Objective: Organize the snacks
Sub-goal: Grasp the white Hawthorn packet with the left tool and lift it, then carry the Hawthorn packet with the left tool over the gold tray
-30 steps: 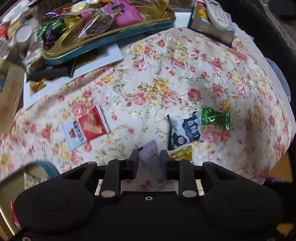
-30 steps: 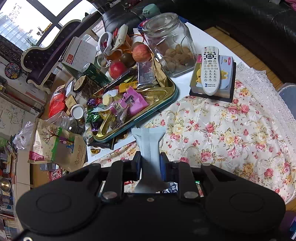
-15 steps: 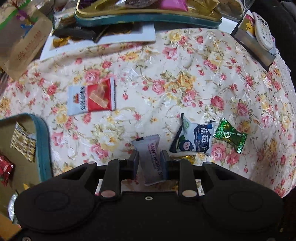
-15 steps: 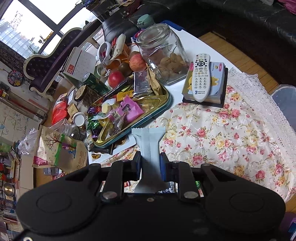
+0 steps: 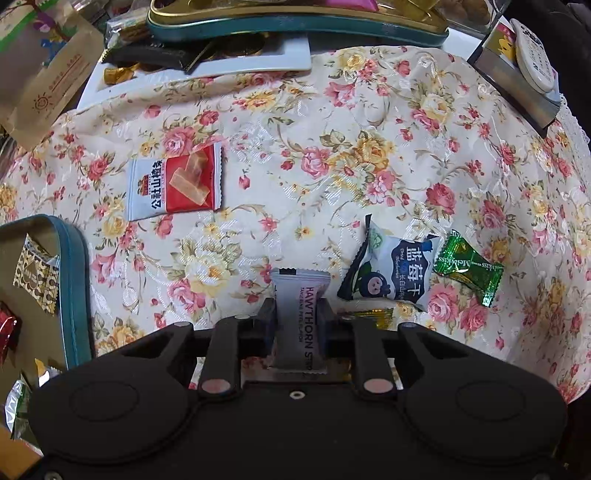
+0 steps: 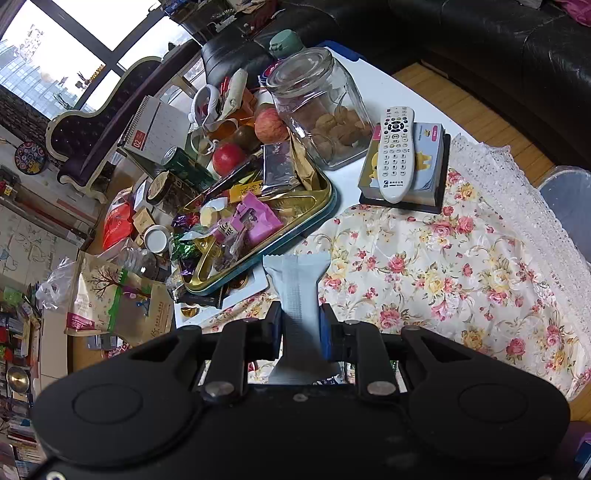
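My left gripper (image 5: 297,315) is shut on a grey hawthorn strip packet (image 5: 298,317), held above the floral cloth (image 5: 332,155). On the cloth lie a red and white packet (image 5: 176,185), a blue and white blueberry packet (image 5: 393,271), a green candy (image 5: 468,266) and a gold wrapper (image 5: 371,315). A teal tin (image 5: 74,280) with some snacks in it is at the left edge. My right gripper (image 6: 298,326) is shut on a silver-grey packet (image 6: 297,291), held high above the table.
A gold tray with a teal rim (image 6: 295,229) full of snacks sits at the back; it also shows in the left wrist view (image 5: 295,27). A glass jar (image 6: 317,107), a remote (image 6: 396,153) on a box, apples (image 6: 229,157) and paper bags (image 6: 118,302) crowd the table.
The left gripper has closed on the hawthorn packet and lifted it, and its view has swung left to show the teal tin. The right gripper has risen slightly with its packet.
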`<state>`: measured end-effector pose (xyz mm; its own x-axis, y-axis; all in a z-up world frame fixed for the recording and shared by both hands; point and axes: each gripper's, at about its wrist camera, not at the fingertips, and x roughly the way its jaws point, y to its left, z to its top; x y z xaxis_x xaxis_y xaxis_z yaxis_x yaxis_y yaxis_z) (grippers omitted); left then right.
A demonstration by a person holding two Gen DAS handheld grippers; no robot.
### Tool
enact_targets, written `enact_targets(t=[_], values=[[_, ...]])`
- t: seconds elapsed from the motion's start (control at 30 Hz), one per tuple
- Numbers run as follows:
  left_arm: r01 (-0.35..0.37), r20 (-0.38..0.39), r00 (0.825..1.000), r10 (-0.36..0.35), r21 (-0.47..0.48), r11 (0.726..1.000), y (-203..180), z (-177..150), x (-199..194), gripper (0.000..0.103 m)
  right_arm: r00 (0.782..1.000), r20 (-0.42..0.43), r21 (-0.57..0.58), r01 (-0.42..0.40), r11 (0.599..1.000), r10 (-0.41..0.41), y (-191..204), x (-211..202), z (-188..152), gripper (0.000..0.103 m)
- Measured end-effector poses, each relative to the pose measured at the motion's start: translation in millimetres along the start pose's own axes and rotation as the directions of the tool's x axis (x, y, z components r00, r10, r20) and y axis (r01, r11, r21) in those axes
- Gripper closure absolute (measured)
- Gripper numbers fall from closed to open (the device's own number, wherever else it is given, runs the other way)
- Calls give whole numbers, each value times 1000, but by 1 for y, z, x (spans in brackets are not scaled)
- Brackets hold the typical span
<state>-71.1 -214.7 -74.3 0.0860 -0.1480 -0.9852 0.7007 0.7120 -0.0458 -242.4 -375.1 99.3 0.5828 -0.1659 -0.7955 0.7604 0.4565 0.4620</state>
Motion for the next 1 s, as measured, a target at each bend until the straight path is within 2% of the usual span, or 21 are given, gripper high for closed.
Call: enact_targets(t=[0.13,0.43,0.53,0.67,0.87,1.0], values=[[28,9,1000,-27,-17,999,8,3,-15,74,1000,-2,-6,5,1000,-5,5,3,-1,81],[43,144,989,-43,3,999,39,10,-90,74,998,-36,-49,48,998,-50,20,26,-10,81],[34,173,984,-38,25,999,64,6,-111,74,994,-60,-73,86,994,-90,27,42,-17,81],[7,173,985,-10,16,1000,105,-4,-127,74,988,-99,-100,105,989,-115,43,62,-29,81],[-76,191,977,92,-92,993,173,-17,-131,74,983,-135,-192,100,976,-127,89,88,-54,81],[-75,169,981,100,-149,986,211,-22,-129,74,977,-170,-264,78,961,-126,124,105,-77,81]])
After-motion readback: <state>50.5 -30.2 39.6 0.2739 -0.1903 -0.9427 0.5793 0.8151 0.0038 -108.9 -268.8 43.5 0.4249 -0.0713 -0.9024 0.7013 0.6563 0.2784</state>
